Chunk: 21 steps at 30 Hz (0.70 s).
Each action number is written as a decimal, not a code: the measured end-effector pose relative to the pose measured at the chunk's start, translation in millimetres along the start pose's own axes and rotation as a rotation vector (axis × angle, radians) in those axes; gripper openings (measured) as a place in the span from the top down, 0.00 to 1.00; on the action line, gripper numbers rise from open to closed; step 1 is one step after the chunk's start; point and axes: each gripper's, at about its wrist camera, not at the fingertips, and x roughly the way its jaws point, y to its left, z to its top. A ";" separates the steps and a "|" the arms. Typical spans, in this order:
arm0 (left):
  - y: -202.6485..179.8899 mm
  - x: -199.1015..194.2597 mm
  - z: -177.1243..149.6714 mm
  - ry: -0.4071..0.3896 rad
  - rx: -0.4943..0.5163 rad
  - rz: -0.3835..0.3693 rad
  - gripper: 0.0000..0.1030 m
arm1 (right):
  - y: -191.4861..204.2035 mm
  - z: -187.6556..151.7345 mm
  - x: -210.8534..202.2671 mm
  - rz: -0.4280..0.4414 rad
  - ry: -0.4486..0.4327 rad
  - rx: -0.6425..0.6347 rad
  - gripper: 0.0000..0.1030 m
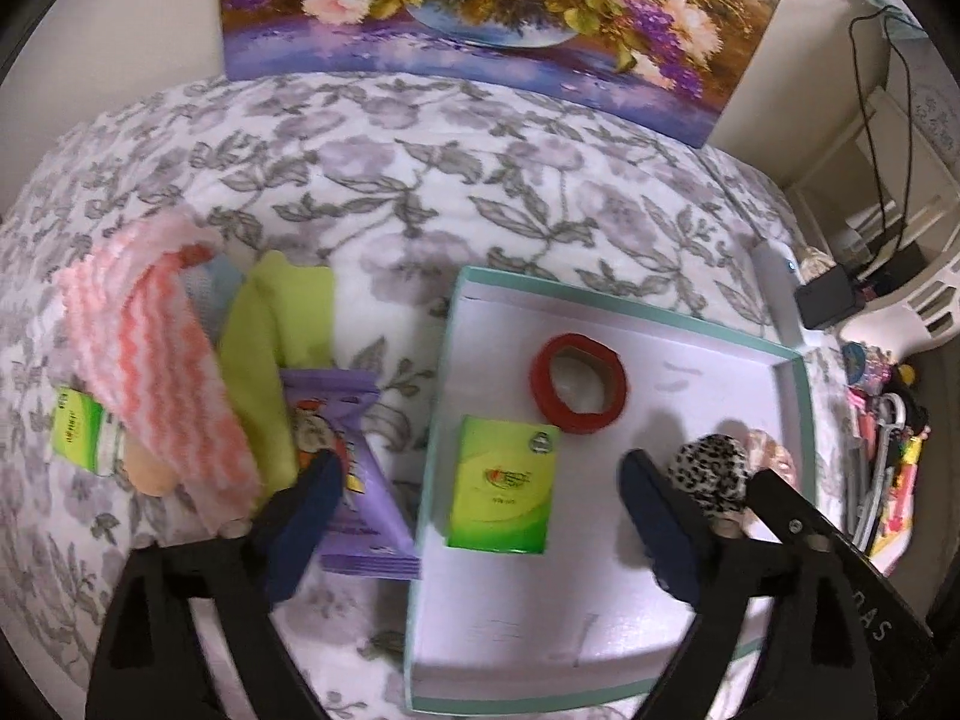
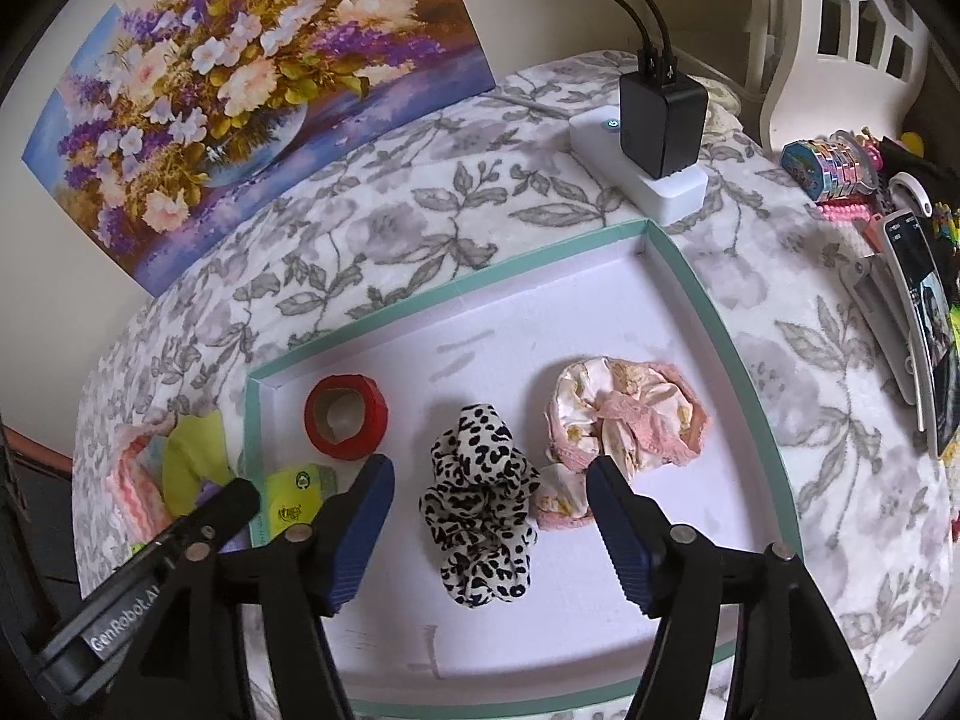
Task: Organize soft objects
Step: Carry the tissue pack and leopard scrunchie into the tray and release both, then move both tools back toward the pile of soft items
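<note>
Both claws stand apart, gripping nothing. The right claw (image 2: 489,480) hovers over the leopard scrunchie (image 2: 480,510) at centre frame inside the tray (image 2: 714,312); the pink scrunchie (image 2: 624,414) seems to touch it. The left claw (image 1: 480,474) hangs above a green box (image 1: 504,486).

backdrop: floral painting (image 2: 240,96) propped against wall
surface: floral-print blanket (image 1: 384,180), grey leaves
power: white power strip (image 2: 645,165), black charger (image 2: 663,120) plugged in, two cables up
right edge: phone (image 2: 921,330) tilted on stand, colourful trinkets (image 2: 831,162) nearby
corner: white lattice chair (image 2: 852,30)
</note>
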 end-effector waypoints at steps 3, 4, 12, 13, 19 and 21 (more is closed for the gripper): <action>4.7 -0.3 -0.2 -0.008 -0.003 0.037 0.06 | -0.9 -0.9 1.5 -0.017 0.006 -0.004 0.24; 6.5 -0.2 -0.1 -0.006 -0.007 0.042 0.06 | -1.3 -0.9 1.7 -0.019 0.006 -0.003 0.23; 15.1 -1.4 1.4 -0.016 -0.017 0.097 0.03 | -1.9 -1.9 1.9 -0.047 0.004 -0.013 0.02; 16.0 -1.8 1.6 -0.017 -0.018 0.101 0.03 | -1.7 -2.1 1.6 -0.052 0.001 -0.018 0.00; 23.9 -6.7 4.6 -0.024 -0.032 0.125 0.03 | 1.7 -3.5 -1.1 -0.078 -0.006 -0.045 0.00; 27.0 -8.7 5.2 -0.027 -0.036 0.133 0.03 | 3.1 -4.1 -2.0 -0.084 -0.005 -0.051 0.00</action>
